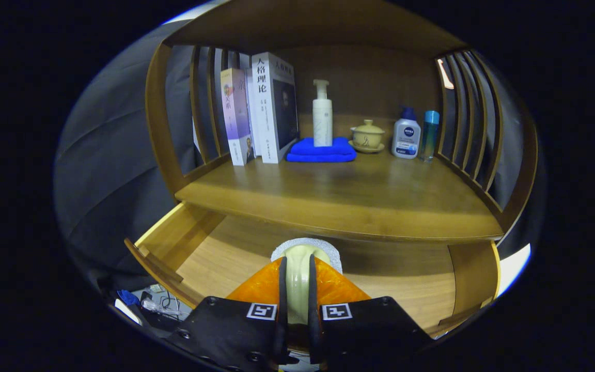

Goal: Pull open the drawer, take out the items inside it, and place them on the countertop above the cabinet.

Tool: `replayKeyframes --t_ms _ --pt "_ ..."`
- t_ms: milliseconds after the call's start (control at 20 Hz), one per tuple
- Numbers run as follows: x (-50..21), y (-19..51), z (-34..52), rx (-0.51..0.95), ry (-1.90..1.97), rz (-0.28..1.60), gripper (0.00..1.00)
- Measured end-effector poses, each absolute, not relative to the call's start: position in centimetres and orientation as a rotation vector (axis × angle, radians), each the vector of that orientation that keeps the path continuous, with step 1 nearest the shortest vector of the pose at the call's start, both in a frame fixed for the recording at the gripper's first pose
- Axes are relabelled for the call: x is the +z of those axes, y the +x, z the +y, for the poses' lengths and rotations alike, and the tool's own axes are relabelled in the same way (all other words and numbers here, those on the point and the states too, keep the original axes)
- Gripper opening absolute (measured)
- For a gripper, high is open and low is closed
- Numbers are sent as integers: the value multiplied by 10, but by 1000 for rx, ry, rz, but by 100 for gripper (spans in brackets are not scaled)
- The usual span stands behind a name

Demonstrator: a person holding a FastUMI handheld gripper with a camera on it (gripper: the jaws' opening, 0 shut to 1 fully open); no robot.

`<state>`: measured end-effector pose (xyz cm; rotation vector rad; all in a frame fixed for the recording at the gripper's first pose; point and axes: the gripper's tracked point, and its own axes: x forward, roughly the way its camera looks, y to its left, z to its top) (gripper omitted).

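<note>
- Drawer (225, 253) stood pulled open beneath the countertop (339, 196), its wooden floor showing bare on both sides of what I held.
- My gripper (296, 289) had its fingers drawn narrow, both pressing on a pale, cream-coloured item (297, 274) that stood up between them; something with a white textured rim (323, 245) sat behind it at twelve o'clock, and I could not tell whether that was part of the same item.
- I judged the step in hand to be lifting this item clear of the drawer and carrying it up to the countertop.
- To do it well, I reckoned I should rise straight first, since the countertop's front edge overhung just ahead at twelve o'clock.
- The back of the countertop was crowded: books (261, 113) at eleven o'clock, a pump bottle (322, 113) on a blue cloth (321, 150) at twelve, a lidded cup (366, 135) and two small bottles (415, 135) toward one o'clock.
- The bare front half looked the safest landing spot.
</note>
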<state>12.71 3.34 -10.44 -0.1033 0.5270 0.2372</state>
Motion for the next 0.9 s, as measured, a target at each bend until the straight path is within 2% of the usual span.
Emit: replayKeyframes --t_ms 450,900 --pt "-84 115 29 237 -74 454 18" --pt "-20 113 25 227 -57 296 18"
